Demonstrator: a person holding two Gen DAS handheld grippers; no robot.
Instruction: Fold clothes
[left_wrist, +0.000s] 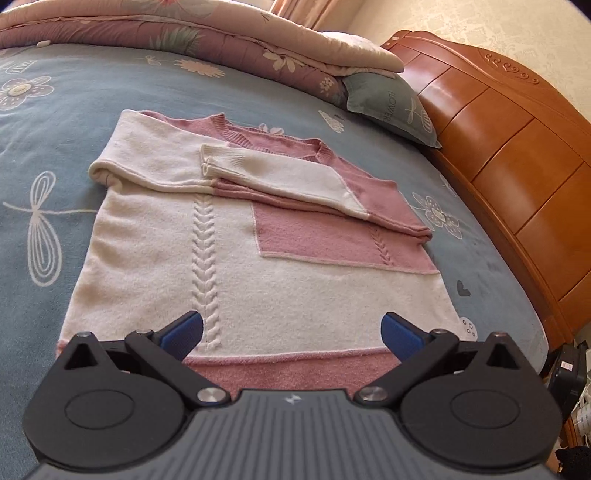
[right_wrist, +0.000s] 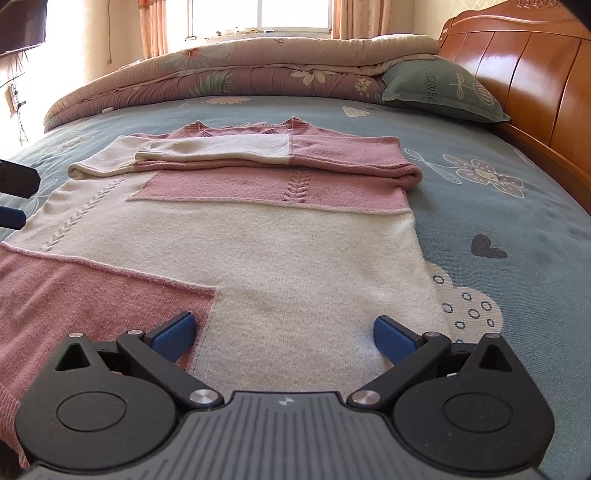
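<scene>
Your left gripper (left_wrist: 291, 326) and right gripper (right_wrist: 284, 328) both gape wide above the sweater (left_wrist: 258, 266); only the right view shows the window (right_wrist: 258, 16) far ahead.

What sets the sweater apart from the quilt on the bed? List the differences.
The sweater lies flat and thin with its sleeves folded across the chest; the quilt is heaped thick along the far edge. The sweater has plain pink and cream blocks; the quilt has a floral print. Both rest on the blue bedsheet.
</scene>
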